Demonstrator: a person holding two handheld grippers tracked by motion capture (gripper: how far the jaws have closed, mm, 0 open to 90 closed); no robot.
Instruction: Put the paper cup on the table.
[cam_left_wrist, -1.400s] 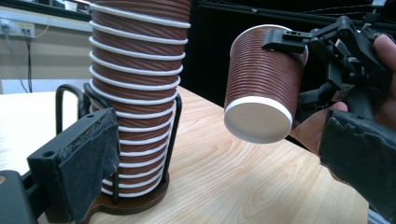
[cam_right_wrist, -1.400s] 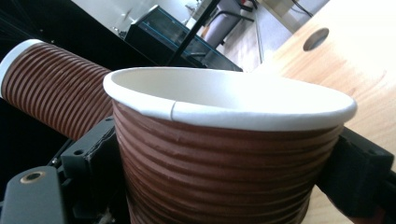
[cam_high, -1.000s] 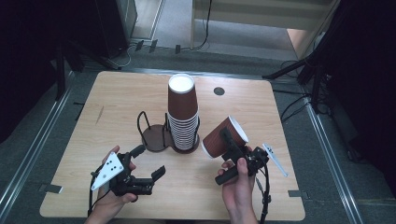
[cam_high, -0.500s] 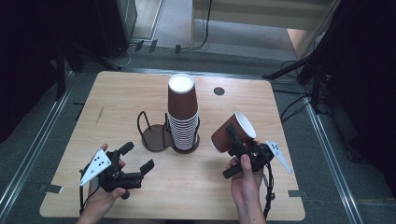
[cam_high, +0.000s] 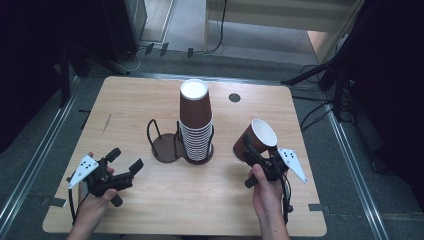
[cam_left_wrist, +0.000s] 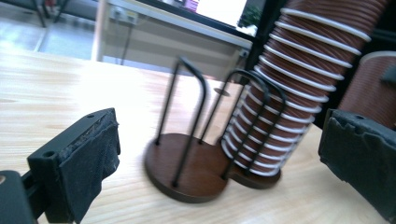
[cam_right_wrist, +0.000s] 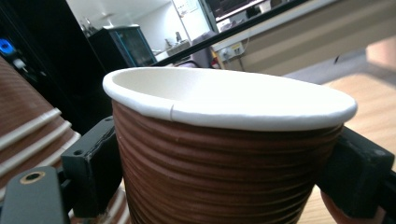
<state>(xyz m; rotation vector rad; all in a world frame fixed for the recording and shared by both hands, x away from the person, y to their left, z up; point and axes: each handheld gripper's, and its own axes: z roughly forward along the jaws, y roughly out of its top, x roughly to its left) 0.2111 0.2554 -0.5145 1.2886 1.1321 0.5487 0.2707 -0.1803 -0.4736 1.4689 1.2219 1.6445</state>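
Observation:
A tall stack of brown ribbed paper cups (cam_high: 195, 120) stands upside down in one side of a dark wire cup holder (cam_high: 164, 148) at the table's middle. The holder's other base (cam_left_wrist: 186, 167) is empty, next to the stack (cam_left_wrist: 286, 93). My right gripper (cam_high: 254, 151) is shut on a single brown cup (cam_high: 256, 138) with a white rim, held tilted above the table to the right of the stack. In the right gripper view that cup (cam_right_wrist: 219, 154) sits mouth-up between both jaws. My left gripper (cam_high: 125, 159) is open at the front left, pointing at the holder, nothing between its fingers (cam_left_wrist: 91, 156).
The wooden table (cam_high: 130, 100) has a small dark round hole (cam_high: 234, 97) near its far edge. Metal rails run along both sides on the floor, and dark stands and cables lie beyond the table's far corners.
My left gripper has drawn back to the left, away from the holder, still open. The right gripper has carried the single cup slightly to the right.

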